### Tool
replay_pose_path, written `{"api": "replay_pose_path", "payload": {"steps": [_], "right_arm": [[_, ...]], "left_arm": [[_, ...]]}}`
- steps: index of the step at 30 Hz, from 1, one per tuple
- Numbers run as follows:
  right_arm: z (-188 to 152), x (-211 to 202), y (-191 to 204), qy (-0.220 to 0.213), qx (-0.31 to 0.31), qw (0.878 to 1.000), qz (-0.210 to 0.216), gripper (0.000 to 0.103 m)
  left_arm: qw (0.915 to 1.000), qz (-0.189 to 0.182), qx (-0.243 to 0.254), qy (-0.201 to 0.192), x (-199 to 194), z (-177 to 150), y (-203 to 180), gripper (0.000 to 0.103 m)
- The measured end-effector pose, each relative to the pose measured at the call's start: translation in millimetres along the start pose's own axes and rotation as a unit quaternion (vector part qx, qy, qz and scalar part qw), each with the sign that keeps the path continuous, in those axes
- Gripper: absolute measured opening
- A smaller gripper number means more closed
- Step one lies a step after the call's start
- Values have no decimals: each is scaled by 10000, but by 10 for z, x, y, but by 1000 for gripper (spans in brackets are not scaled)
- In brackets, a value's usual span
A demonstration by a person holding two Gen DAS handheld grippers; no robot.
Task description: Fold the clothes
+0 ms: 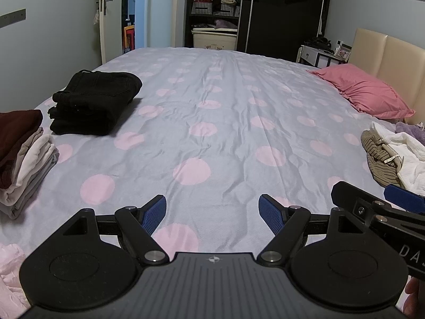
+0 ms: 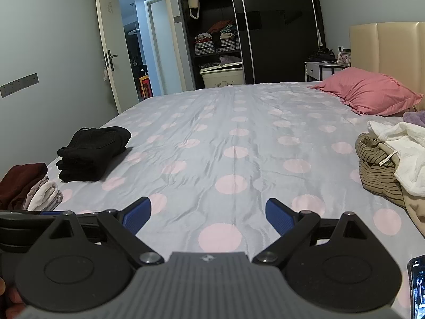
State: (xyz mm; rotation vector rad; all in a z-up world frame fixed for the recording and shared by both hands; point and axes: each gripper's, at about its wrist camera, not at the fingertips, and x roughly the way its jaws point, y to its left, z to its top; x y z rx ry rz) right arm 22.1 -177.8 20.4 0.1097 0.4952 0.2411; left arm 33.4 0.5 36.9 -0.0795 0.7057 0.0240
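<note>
My left gripper (image 1: 212, 214) hangs open over the near part of the bed, nothing between its blue pads. My right gripper (image 2: 208, 216) is open too, also holding nothing; part of it shows at the right of the left wrist view (image 1: 377, 204). An unfolded heap lies at the right: a striped brown garment (image 2: 377, 170) (image 1: 382, 162) under a white one (image 2: 406, 151) (image 1: 406, 154). At the left sit folded black trousers (image 1: 95, 101) (image 2: 93, 154) and a folded stack of maroon and pale clothes (image 1: 24, 156) (image 2: 29, 186).
The bed sheet (image 1: 212, 122) is grey with pink dots. A pink pillow (image 1: 364, 90) leans by the beige headboard (image 2: 385, 47). Pink fabric (image 1: 10, 273) lies near left. A phone (image 2: 417, 287) sits near right. Wardrobe (image 2: 220, 34) and open door (image 2: 109, 40) stand beyond.
</note>
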Motion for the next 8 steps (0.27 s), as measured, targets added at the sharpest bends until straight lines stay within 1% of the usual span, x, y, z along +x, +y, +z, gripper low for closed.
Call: {"api": "replay_pose_path", "payload": {"steps": [8], "right_arm": [[-7, 13, 3, 30, 0, 10000, 39, 94]], "left_arm": [[10000, 26, 34, -6, -6, -9, -12, 76]]}}
